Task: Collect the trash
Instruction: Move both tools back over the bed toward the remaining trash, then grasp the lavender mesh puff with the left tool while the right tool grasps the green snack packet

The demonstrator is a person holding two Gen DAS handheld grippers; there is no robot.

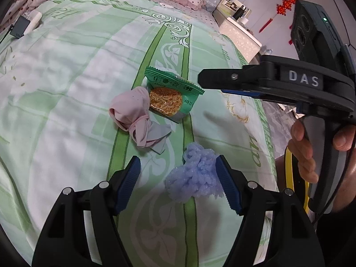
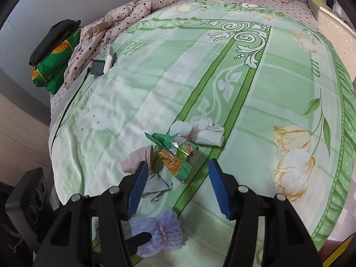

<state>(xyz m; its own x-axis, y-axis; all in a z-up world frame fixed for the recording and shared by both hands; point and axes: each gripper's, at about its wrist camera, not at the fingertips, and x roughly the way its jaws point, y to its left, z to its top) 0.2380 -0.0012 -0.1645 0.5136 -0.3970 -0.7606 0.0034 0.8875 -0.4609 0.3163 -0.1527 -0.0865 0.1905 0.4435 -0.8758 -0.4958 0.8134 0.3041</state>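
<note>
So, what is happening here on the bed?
A person holds a gripper in each hand over the green floral bedspread, where bits of trash lie together. The left tongs are open beside the purple foam net; nothing is gripped yet. The right tongs are open above the green snack wrapper, with the pink knotted bag beside it and a white knotted bag farther back. Nothing has been picked up.

R tool point(image 2: 178, 187) open over green snack pkt point(image 2: 175, 161) on bedsheet point(image 2: 133, 102), purple foam net point(image 2: 159, 231) below.
</note>
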